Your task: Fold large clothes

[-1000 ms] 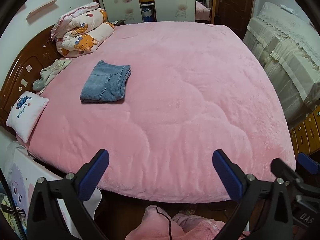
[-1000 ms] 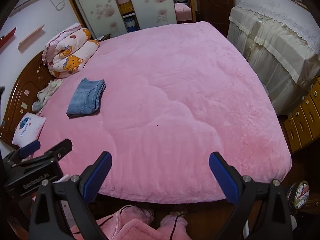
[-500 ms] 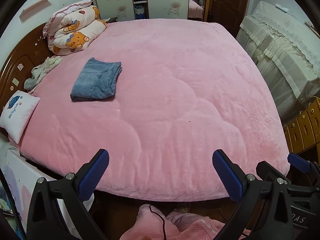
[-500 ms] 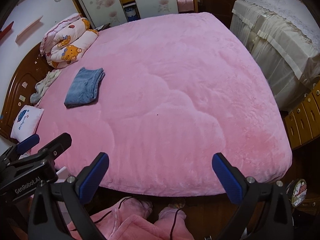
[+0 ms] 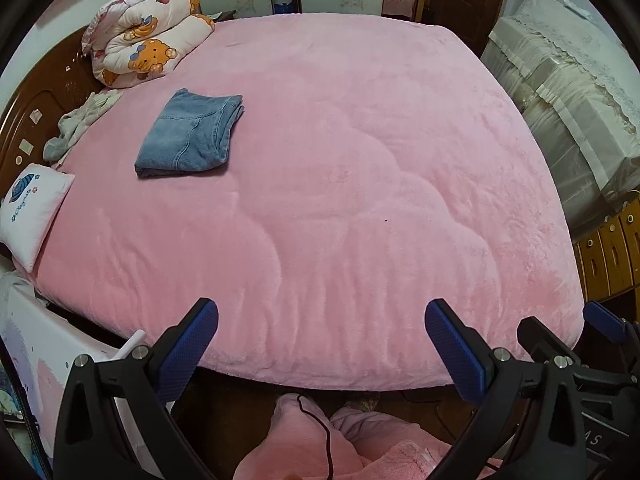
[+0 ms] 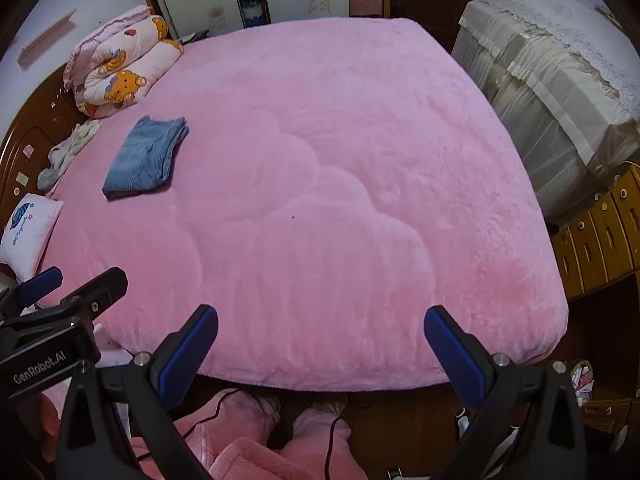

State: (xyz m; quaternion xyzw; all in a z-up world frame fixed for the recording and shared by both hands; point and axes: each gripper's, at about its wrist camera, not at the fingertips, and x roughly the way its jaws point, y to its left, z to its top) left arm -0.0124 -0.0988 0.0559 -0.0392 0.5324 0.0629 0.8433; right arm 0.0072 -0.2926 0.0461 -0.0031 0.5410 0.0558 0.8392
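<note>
Both claws spread wide, empty — left claw [image 5: 320, 344], right claw [image 6: 320, 344] — hovering off the bed [image 5: 360, 200]. Folded jeans [image 5: 190, 134] done; best fetch the next garment low and square.

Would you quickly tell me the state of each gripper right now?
Left gripper: open, holding nothing.
Right gripper: open, holding nothing.

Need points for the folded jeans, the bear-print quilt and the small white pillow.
folded jeans [image 5: 188, 136]: left wrist view, middle of the top denim layer.
bear-print quilt [image 5: 148, 40]: left wrist view, middle of the rolled bundle.
small white pillow [image 6: 24, 226]: right wrist view, centre of its printed face.
</note>
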